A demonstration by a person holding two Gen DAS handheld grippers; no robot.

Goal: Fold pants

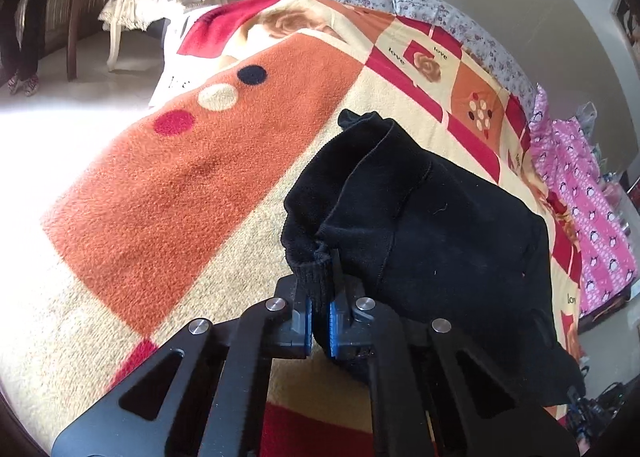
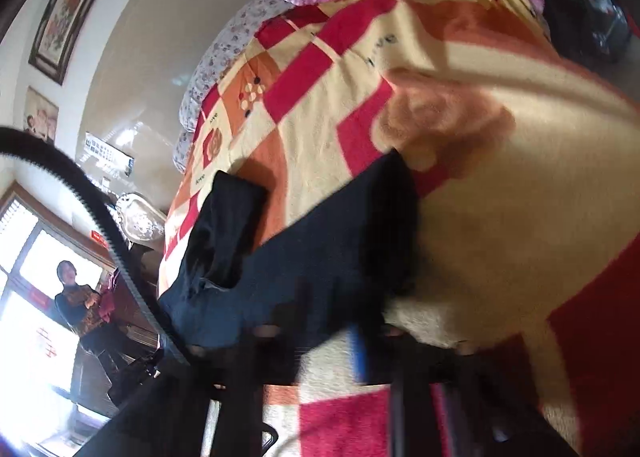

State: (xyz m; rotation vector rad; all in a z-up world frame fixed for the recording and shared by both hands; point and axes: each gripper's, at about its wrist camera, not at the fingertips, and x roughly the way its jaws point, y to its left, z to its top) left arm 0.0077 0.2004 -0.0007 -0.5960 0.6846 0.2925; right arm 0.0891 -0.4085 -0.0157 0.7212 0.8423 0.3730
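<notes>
My left tool [image 1: 319,317] clenched pants [image 1: 420,241] cuff; right tool [image 2: 332,337] clenched near edge; pants stretched far-right across bed [image 1: 168,193].

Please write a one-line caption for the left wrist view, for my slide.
Left tongs shut on the ribbed edge of black pants lying on a patterned fleece blanket.

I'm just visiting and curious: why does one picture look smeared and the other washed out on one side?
Left wrist view: sharp on the black pants pinched in the left gripper, but sunlight bleaches the blanket white at the left edge. Right wrist view: motion blur smears the pants and right gripper; the window glares. Both fisheye lenses bend straight lines.
</notes>
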